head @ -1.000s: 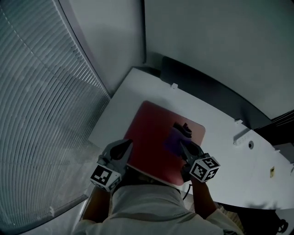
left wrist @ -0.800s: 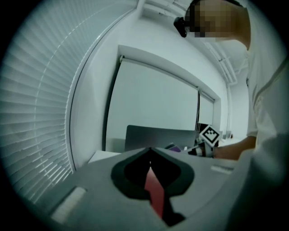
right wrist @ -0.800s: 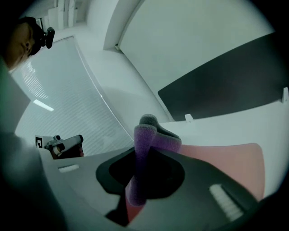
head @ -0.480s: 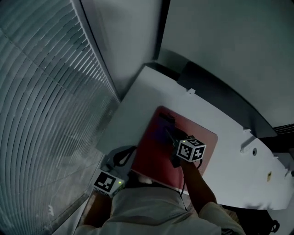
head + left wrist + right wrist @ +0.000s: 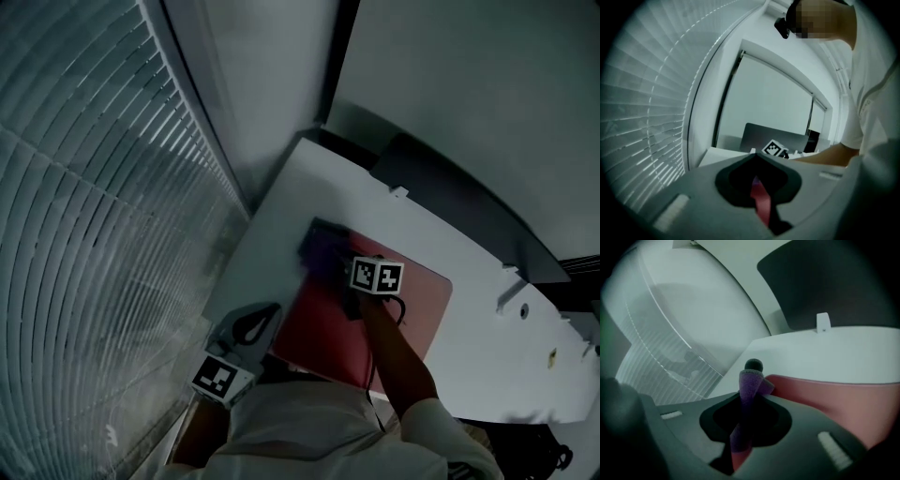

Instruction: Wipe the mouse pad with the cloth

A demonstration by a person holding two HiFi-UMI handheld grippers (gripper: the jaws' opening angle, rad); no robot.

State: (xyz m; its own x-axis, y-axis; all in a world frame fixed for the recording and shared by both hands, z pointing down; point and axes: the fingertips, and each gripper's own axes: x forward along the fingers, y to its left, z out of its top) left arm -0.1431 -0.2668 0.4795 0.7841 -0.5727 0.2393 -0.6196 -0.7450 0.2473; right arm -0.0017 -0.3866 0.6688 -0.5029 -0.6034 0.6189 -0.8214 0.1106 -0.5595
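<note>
A red mouse pad point(image 5: 398, 314) lies on the white desk point(image 5: 469, 356). My right gripper point(image 5: 330, 255) reaches over the pad's far left corner, shut on a purple cloth point(image 5: 322, 246) that rests at that corner. In the right gripper view the cloth point(image 5: 747, 392) stands as a folded strip pinched between the jaws, with the pad point(image 5: 834, 399) spreading to the right behind it. My left gripper point(image 5: 270, 314) sits at the pad's near left edge with its jaws shut. Through the slit between them a strip of the red pad point(image 5: 760, 199) shows. Whether its tips touch the pad is unclear.
Window blinds point(image 5: 94, 187) fill the left side beyond the desk's left edge. A dark panel point(image 5: 450, 202) stands along the desk's far side, with a small white clip point(image 5: 400, 192) beside it. A thin cable point(image 5: 399, 309) loops by my right forearm.
My right gripper has carried the cloth across the pad from its middle to the far left corner. The left gripper has stayed at the near left edge.
</note>
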